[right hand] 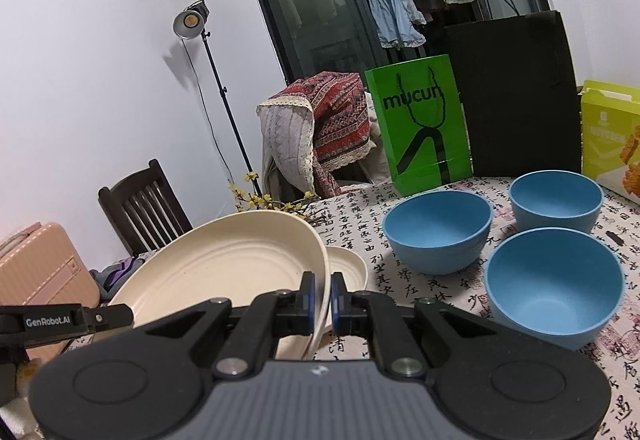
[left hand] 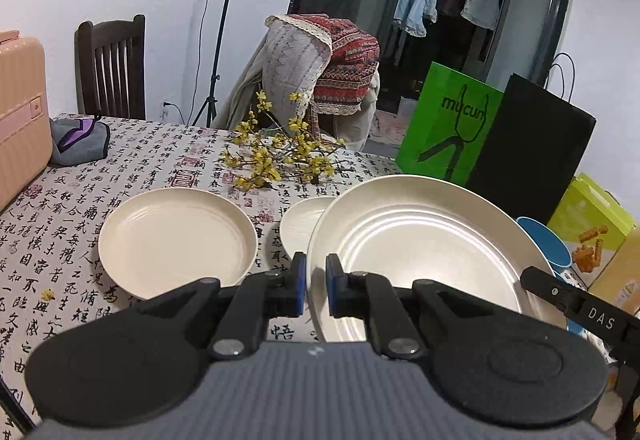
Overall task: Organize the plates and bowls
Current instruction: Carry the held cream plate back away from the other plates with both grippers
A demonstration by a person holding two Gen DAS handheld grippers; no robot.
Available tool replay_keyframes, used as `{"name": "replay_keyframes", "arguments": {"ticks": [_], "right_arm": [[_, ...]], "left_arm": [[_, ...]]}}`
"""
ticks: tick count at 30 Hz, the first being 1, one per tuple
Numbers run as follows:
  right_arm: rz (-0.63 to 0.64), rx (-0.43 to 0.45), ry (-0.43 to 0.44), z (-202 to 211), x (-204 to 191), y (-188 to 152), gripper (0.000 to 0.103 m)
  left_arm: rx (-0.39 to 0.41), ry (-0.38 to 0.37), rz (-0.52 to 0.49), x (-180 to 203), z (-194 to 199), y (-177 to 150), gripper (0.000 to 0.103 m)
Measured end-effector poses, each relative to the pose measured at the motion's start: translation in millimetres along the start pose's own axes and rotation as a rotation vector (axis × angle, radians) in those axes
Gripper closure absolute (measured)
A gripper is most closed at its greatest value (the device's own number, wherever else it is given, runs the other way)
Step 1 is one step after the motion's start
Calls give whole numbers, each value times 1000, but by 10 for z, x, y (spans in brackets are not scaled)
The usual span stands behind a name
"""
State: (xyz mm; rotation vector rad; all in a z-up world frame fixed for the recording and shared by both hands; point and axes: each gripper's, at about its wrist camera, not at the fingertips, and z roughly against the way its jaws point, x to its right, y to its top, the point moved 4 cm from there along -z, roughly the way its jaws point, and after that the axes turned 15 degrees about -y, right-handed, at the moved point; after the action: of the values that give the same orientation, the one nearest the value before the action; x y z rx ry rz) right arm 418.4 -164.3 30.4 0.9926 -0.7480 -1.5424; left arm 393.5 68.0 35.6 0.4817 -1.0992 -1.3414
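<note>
A large cream plate [left hand: 424, 252] [right hand: 224, 268] is held tilted above the table between both grippers. My left gripper [left hand: 316, 282] is shut on its left rim, and my right gripper [right hand: 322, 300] is shut on its right rim. A second cream plate [left hand: 176, 240] lies flat on the tablecloth to the left. A third cream plate [left hand: 300, 220] [right hand: 350, 268] sits partly hidden behind and under the held one. Three blue bowls [right hand: 438, 236] [right hand: 556, 203] [right hand: 554, 284] stand upright and apart on the right. In the left wrist view only one bowl's edge [left hand: 548, 244] shows.
A branch of yellow flowers [left hand: 276, 155] lies beyond the plates. A green paper bag [right hand: 420, 127], a black bag [right hand: 516, 95] and a yellow box [right hand: 612, 135] stand at the far right. A pink suitcase [left hand: 20, 111] and a grey-purple cloth [left hand: 80, 139] sit at the left.
</note>
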Motion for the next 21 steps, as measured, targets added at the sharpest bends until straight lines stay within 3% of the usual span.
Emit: {"name": "replay_keyframes", "arguments": {"ticks": [21], "right_arm": [[-36, 15, -26, 363, 314, -127, 95]], "left_arm": [[-1, -38, -37, 327, 209, -200, 93]]}}
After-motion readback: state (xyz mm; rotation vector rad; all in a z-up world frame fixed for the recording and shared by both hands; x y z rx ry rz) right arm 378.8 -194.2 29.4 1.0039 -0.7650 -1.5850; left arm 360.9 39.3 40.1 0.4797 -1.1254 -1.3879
